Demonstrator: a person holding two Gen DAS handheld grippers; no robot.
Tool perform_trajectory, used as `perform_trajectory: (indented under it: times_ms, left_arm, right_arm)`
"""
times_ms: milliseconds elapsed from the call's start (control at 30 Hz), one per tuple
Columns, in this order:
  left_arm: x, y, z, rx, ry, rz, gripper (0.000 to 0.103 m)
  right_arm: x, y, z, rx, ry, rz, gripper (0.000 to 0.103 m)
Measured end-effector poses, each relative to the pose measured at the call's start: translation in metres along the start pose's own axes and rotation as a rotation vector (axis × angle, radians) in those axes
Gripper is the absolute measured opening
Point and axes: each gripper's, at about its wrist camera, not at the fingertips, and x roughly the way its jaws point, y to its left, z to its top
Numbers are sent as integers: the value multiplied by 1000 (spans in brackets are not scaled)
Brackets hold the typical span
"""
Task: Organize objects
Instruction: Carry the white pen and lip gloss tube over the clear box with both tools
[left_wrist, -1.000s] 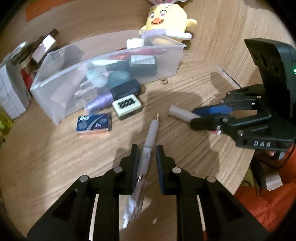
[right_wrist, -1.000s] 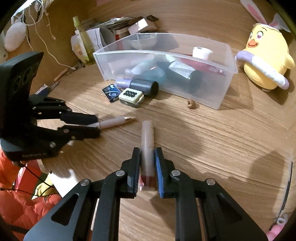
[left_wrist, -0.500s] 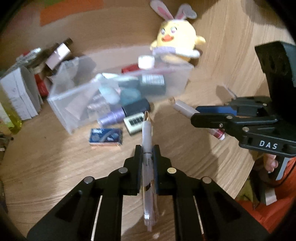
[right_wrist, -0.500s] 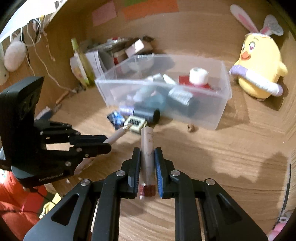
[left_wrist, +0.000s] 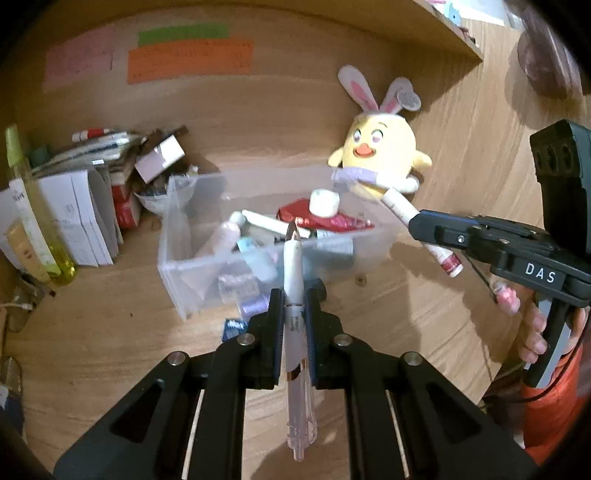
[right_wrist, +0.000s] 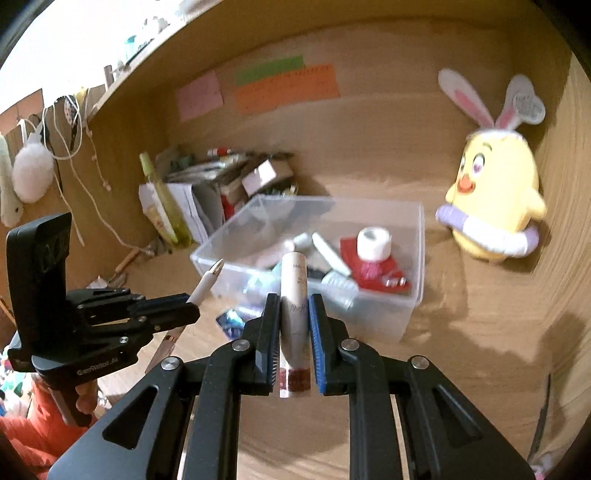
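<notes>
Two claws are up off the wooden counter (left_wrist: 110, 332), each clenched on a slim item. The left claw (left_wrist: 293, 325) grips a white pen (left_wrist: 293, 273) along its length, metal tip pointing forward over the near wall of the clear plastic bin (left_wrist: 177, 273), clear rear end sticking back between the arms. The right claw (right_wrist: 293, 332) is clamped on a pale cosmetic tube (right_wrist: 293, 295) with a dark red base, its rounded end pointing toward the same bin (right_wrist: 413, 258).

From the left wrist view the right claw (left_wrist: 417, 225) comes in from the right edge, its tube (left_wrist: 399, 206) slanting across the bin's right corner, close in front of the yellow chick plush (left_wrist: 376, 155). From the right wrist view the left claw (right_wrist: 192, 310) enters from the left, its pen (right_wrist: 207, 284) tip just short of the bin's left corner.

The bin is open-topped and partly filled: a white tape roll (right_wrist: 373, 242) on a red packet (right_wrist: 384, 269), with tubes and bottles heaped toward the near wall. A small blue packet (left_wrist: 232, 328) lies on the counter just outside that near wall. Boxes and a yellow-green bottle (left_wrist: 40, 229) crowd the left back corner; bare counter stretches to the right of the bin and in front of it.
</notes>
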Motion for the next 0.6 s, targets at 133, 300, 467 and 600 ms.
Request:
perform_trajectory:
  times_ms: [133, 300, 467, 600]
  left_arm:
    - [-8, 5, 13, -17, -36, 1, 10]
    - [-17, 10, 28, -28, -81, 21, 10]
    - [-22, 17, 42, -35, -116, 44, 10]
    - [-23, 17, 52, -25, -123, 34, 10]
  right_arm:
    - [-2, 1, 13, -13, -36, -4, 14]
    - [-5, 2, 30, -44, -73, -13, 14]
    - [-4, 1, 45, -52, -98, -16, 14]
    - [3, 0, 53, -55, -99, -17, 14]
